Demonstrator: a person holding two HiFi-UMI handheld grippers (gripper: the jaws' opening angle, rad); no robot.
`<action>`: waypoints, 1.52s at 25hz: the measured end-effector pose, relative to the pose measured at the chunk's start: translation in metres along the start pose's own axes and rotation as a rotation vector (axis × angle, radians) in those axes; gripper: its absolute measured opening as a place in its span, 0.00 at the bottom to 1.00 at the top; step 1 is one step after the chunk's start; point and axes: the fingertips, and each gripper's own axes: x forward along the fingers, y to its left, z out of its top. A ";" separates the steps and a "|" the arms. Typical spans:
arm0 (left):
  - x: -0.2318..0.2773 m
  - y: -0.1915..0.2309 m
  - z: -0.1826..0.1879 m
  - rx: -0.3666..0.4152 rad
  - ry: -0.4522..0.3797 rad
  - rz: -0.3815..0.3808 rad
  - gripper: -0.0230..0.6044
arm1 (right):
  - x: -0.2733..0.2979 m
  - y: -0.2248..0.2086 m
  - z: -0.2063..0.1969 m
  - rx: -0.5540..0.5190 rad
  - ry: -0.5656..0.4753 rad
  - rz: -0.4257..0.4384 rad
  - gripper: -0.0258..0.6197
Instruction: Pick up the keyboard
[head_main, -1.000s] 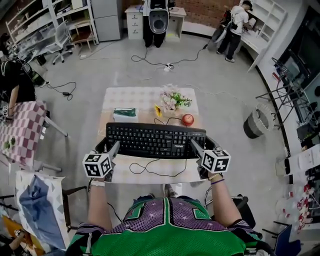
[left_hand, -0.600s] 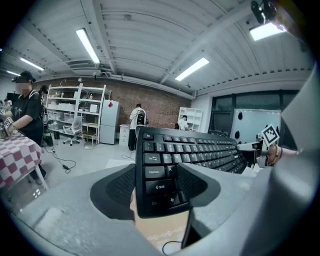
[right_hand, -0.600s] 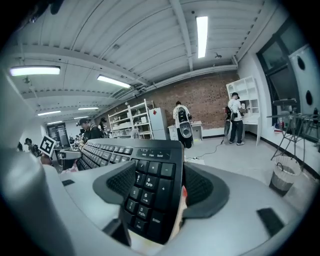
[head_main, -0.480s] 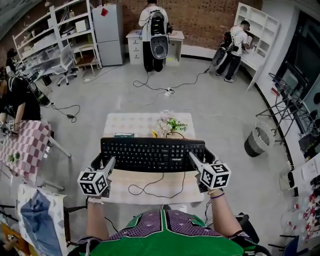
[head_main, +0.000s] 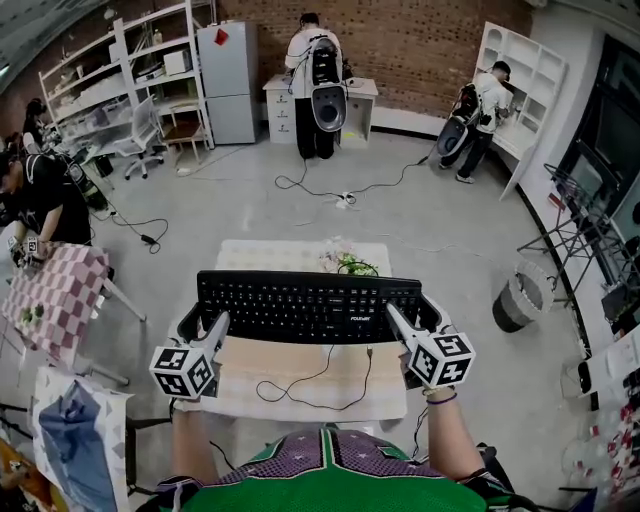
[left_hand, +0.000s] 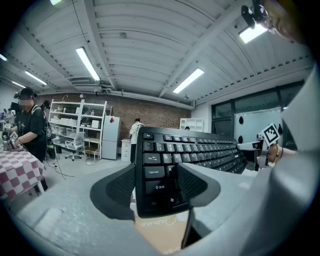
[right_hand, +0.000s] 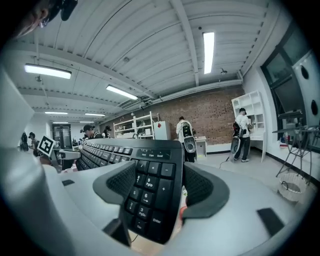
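The black keyboard (head_main: 308, 306) hangs in the air above the small table (head_main: 300, 375), held level between both grippers. My left gripper (head_main: 200, 325) is shut on its left end (left_hand: 157, 175), near the Shift and Caps Lock keys. On the number-pad end (right_hand: 150, 192) my right gripper (head_main: 418, 322) is shut. The keyboard's black cable (head_main: 300, 372) trails down onto the tabletop in loose loops. Both marker cubes (head_main: 184, 370) show near the table's front edge.
Behind the keyboard a flower bunch (head_main: 345, 262) peeks out on the table. A checkered table (head_main: 50, 295) and a seated person (head_main: 40, 200) are at the left, a bin (head_main: 520, 297) at the right. Two people (head_main: 318, 80) stand by the far brick wall.
Both grippers have raised the keyboard higher off the table, toward the camera. It now hides the green box and the red fruit that showed before. The view has tilted up.
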 end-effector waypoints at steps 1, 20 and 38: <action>-0.001 0.000 0.003 0.002 -0.006 -0.001 0.46 | -0.001 0.001 0.003 -0.004 -0.007 0.002 0.48; -0.017 -0.006 0.036 0.027 -0.077 -0.010 0.46 | -0.014 0.008 0.037 -0.027 -0.069 0.014 0.48; -0.016 -0.002 0.015 0.009 -0.048 -0.027 0.46 | -0.018 0.013 0.022 -0.031 -0.052 -0.015 0.48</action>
